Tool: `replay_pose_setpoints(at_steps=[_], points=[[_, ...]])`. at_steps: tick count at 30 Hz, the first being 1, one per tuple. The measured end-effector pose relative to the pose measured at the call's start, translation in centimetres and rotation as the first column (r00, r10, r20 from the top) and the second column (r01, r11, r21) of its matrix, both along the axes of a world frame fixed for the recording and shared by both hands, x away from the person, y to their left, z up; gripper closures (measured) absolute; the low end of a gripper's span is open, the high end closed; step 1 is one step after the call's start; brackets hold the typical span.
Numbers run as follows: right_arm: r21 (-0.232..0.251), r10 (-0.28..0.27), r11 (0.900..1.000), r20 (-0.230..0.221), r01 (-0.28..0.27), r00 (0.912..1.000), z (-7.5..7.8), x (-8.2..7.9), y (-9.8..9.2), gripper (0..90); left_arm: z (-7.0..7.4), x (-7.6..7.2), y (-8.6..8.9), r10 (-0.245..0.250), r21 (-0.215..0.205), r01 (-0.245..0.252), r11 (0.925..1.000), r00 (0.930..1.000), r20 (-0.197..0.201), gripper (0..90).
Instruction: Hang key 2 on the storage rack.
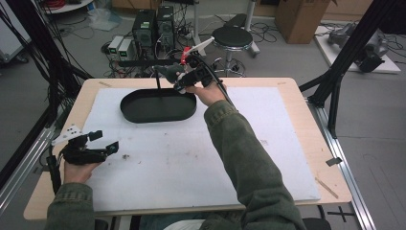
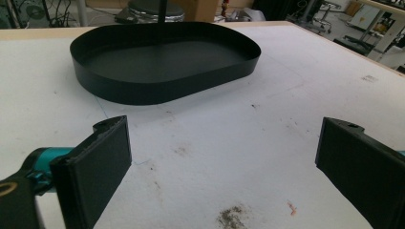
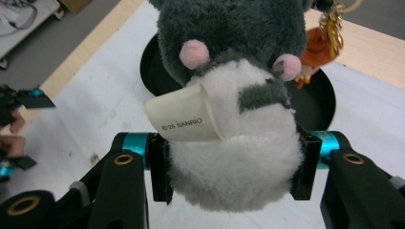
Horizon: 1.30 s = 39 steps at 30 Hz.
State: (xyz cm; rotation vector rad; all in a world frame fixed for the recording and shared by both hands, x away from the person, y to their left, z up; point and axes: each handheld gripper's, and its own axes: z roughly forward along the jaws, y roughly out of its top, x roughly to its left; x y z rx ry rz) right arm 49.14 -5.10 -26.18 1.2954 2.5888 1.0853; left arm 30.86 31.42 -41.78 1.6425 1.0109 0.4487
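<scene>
A grey and white plush toy (image 3: 234, 71) with pink paws and a white label is squeezed between the jaws of my right gripper (image 3: 234, 167), which is shut on its white lower body. In the high view the plush toy (image 1: 168, 72) hangs above the far rim of a black oval tray (image 1: 143, 115), with my right gripper (image 1: 179, 79) just right of a thin black pole (image 1: 158, 84) rising from the tray. An orange charm on a gold chain (image 3: 317, 47) dangles beside the toy. My left gripper (image 1: 106, 141) rests at the table's left, open and empty (image 2: 224, 162), facing the tray (image 2: 143, 90).
A white mat (image 1: 191, 153) with small stains covers the wooden table (image 1: 297, 84). Behind the table stand a black stool (image 1: 232, 37), computer cases (image 1: 148, 28) and a cardboard box (image 1: 299, 14). Black frame legs (image 1: 344, 62) flank the right side.
</scene>
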Motion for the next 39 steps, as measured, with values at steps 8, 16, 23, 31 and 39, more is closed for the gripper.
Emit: replay_pose_setpoints(at_steps=[8,16,23,31,39], points=[[0.043,-0.071,0.997,0.031,0.069,0.9970,0.1,1.0,0.9,48.1,-0.1,0.1,0.1,0.000,-0.004,0.000,1.0000,1.0000,0.003,5.4],[-0.003,-0.132,0.991,0.131,0.133,0.9827,-0.3,1.6,1.3,45.7,-0.1,0.1,0.1,0.000,-0.005,0.000,1.0000,1.0000,0.002,5.4],[-0.050,-0.157,0.983,0.269,0.176,0.9504,0.3,1.4,0.9,20.6,-0.1,0.1,0.1,-0.001,-0.005,0.001,1.0000,1.0000,0.001,5.4],[0.032,-0.163,0.986,0.311,0.162,0.9363,1.7,0.3,-0.5,13.9,-0.1,0.1,0.1,-0.001,-0.005,0.001,1.0000,1.0000,0.001,5.4],[0.087,-0.125,0.991,0.360,0.100,0.9243,3.1,-1.2,-1.6,11.8,-0.1,0.1,0.0,-0.002,-0.005,0.002,1.0000,1.0000,0.001,5.4]])
